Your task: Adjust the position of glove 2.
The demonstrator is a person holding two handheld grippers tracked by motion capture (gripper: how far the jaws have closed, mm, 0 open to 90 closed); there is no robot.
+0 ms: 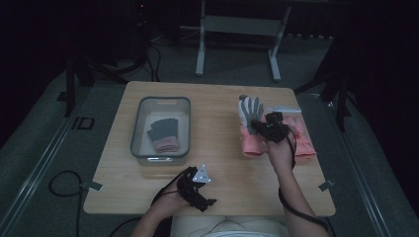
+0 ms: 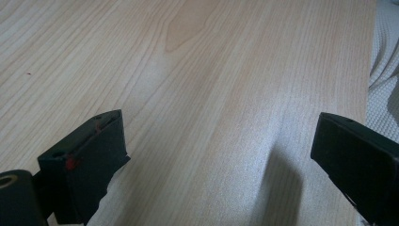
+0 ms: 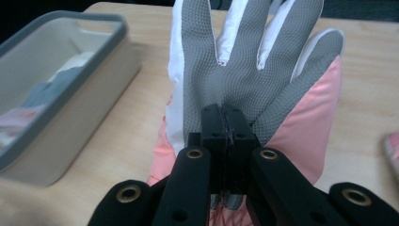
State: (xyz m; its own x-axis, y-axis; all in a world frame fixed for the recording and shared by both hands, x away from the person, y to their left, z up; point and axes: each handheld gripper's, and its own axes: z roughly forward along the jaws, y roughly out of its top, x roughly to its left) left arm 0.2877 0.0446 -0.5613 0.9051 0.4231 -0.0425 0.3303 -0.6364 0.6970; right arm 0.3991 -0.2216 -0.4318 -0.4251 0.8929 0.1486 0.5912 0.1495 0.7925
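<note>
One glove [image 3: 221, 70] pinched by right gripper [image 3: 225, 125]

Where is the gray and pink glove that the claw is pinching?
In the high view the glove is at the table's right side, pinched in the right claw over more pink gloves, right of the bin.

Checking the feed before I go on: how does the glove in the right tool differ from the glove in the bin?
The glove in the right tool is spread open, grey palm and fingers showing; the glove in the bin lies bunched up. The first is pinched by the right tool on the table beside the bin; the second lies loose inside it. Both are grey and pink.
</note>
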